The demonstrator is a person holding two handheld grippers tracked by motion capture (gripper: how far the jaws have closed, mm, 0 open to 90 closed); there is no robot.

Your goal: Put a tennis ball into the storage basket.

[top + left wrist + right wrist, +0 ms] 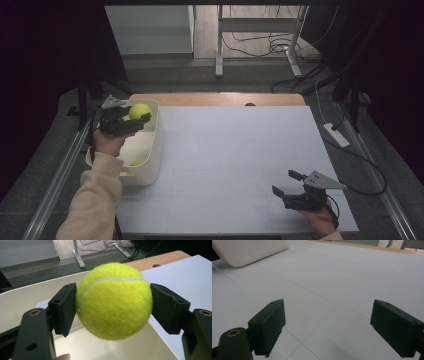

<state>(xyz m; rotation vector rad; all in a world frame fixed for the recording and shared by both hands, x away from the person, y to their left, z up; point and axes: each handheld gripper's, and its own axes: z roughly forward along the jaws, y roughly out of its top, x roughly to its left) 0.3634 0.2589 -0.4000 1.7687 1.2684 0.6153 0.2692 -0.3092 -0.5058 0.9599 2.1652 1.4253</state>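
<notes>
The ball point(114, 301) is pinched between the left gripper point(131, 119) jaws, sitting up in the air over the far end of the white bin point(156, 150). In the left gripper view both pads look to be on the fuzz at its sides, maybe a touch slack on the right one, so I'd call it a light hold, not a hard squeeze. There's at least one more yellow ball point(136, 163) down in the bin.

If it's going in the bin, I'd bring it lower and keep it inside the walls before letting go, since these things bounce and a high drop could hop it over the rim. If it's coming out, firm up the grip first.

The right gripper point(286, 185) rests on the tabletop point(225, 150) at the near right with its jaws wide open on nothing, well apart from the bin. Fine to leave it parked there.
</notes>
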